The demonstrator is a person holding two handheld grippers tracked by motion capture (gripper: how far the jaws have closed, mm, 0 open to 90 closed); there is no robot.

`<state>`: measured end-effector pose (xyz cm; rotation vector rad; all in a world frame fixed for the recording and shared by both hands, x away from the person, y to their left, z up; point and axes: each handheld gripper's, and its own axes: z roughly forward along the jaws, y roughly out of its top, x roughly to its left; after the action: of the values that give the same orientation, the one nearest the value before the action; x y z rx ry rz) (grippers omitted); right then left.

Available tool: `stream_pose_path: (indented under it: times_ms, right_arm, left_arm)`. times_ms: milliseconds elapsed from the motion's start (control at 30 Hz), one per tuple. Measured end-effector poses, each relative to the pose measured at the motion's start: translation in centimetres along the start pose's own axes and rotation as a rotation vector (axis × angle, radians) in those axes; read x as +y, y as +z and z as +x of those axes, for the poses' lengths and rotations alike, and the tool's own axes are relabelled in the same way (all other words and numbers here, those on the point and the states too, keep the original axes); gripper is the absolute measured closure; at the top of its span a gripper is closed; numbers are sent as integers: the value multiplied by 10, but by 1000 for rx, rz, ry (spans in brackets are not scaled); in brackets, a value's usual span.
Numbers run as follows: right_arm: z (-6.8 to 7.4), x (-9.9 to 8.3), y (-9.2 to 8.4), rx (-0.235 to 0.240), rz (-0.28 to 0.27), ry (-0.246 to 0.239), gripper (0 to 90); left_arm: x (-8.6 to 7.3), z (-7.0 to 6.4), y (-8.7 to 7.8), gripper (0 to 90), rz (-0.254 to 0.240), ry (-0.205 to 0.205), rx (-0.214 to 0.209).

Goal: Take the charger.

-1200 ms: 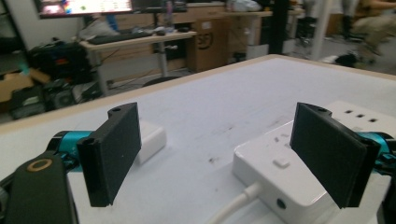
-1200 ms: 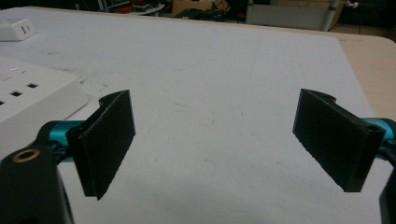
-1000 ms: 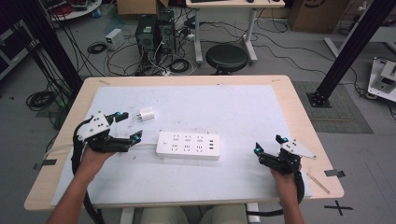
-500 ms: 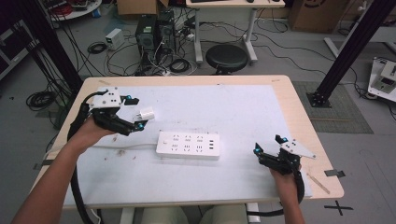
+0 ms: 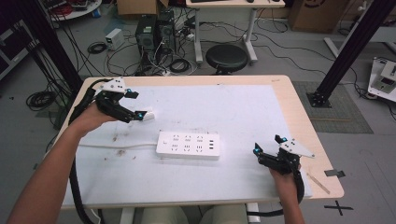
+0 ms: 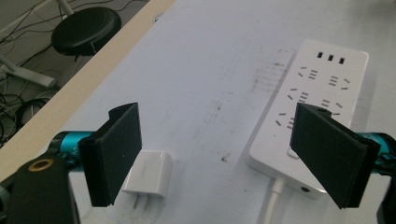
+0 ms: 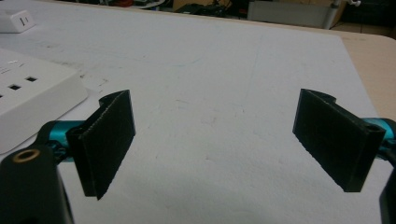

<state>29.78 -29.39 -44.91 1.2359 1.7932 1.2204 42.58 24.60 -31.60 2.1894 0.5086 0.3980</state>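
A white power strip [image 5: 187, 144] lies flat in the middle of the white mat, with its cable [image 5: 116, 146] running off to the left. A small white charger plug [image 5: 148, 115] lies on the mat left of and beyond the strip. My left gripper [image 5: 135, 103] is open right at the charger. In the left gripper view the charger [image 6: 149, 175] lies on its side just inside one jaw of that gripper [image 6: 217, 140], prongs toward the camera, and the strip [image 6: 313, 93] is behind the other jaw. My right gripper [image 5: 268, 145] stands open near the table's front right, with nothing between its jaws [image 7: 212, 135].
The wooden table [image 5: 299, 121] carries the white mat [image 5: 233, 107]. The strip's end [image 7: 28, 93] is left of the right gripper. Beyond the table stand a black stool [image 5: 226, 57], computer cases [image 5: 156, 29] and floor cables. Black frame posts [image 5: 355, 46] rise at both sides.
My left gripper has moved away from the person and to the right, up to the charger plug. The right gripper, the strip and the charger have stayed put.
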Motion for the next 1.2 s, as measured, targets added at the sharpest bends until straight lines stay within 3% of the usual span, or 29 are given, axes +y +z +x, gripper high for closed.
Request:
stream_pose_path:
  times_ms: [300, 333, 533, 733, 900, 1200]
  right_arm:
    - [0, 0, 0, -1, 4, -1, 132]
    - [0, 0, 1, 1, 4, -6, 132]
    - [0, 1, 2, -3, 14, -4, 132]
    - [1, 1, 3, -7, 25, -9, 132]
    - [1, 2, 4, -18, 36, -6, 132]
    - [2, 3, 6, -25, 63, 0, 132]
  left_arm:
    - [-10, 11, 15, 166, 48, 26, -13]
    - [-15, 18, 23, 166, 70, 43, -22]
    - [-28, 34, 39, 166, 103, 19, -41]
    - [-35, 50, 54, 166, 127, 47, -55]
    - [-46, 59, 69, 166, 141, 37, -84]
    - [-57, 73, 85, 166, 168, 17, -86]
